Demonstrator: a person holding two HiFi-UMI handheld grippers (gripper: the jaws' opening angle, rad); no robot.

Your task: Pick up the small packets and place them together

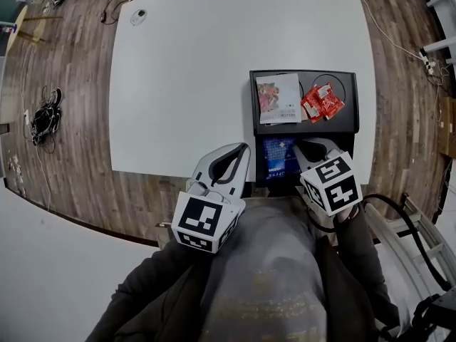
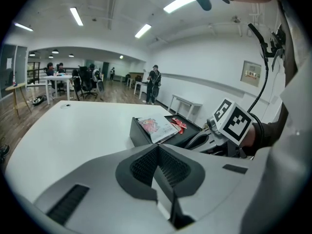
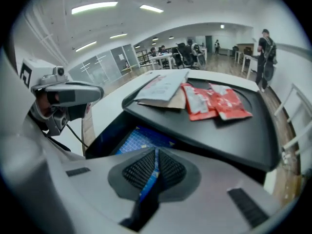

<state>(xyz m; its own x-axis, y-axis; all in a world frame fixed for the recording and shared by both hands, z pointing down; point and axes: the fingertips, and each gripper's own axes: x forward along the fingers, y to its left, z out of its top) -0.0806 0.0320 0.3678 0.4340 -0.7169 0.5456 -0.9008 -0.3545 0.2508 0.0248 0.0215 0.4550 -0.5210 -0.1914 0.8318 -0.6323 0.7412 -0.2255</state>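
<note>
- Our right gripper [image 3: 156, 152] has its jaws pressed together. A blue sliver shows in the slit, and we cannot tell whether it is pinched or only seen through.
- Its tip hangs over the lower shelf of the black tray [image 1: 342, 123], just beside the blue packet [image 1: 279, 159], whose far part is hidden by the upper shelf.
- Our left gripper [image 2: 158, 149] is closed too, with nothing in it, over the table [image 1: 185, 84] left of the tray.
- The red packets [image 1: 322, 102] lie overlapping on the upper shelf, against the white packet [image 1: 279, 98].
- The print on every packet is too small for us to read.
- In the head view the marker cubes cover most of both hands.
</note>
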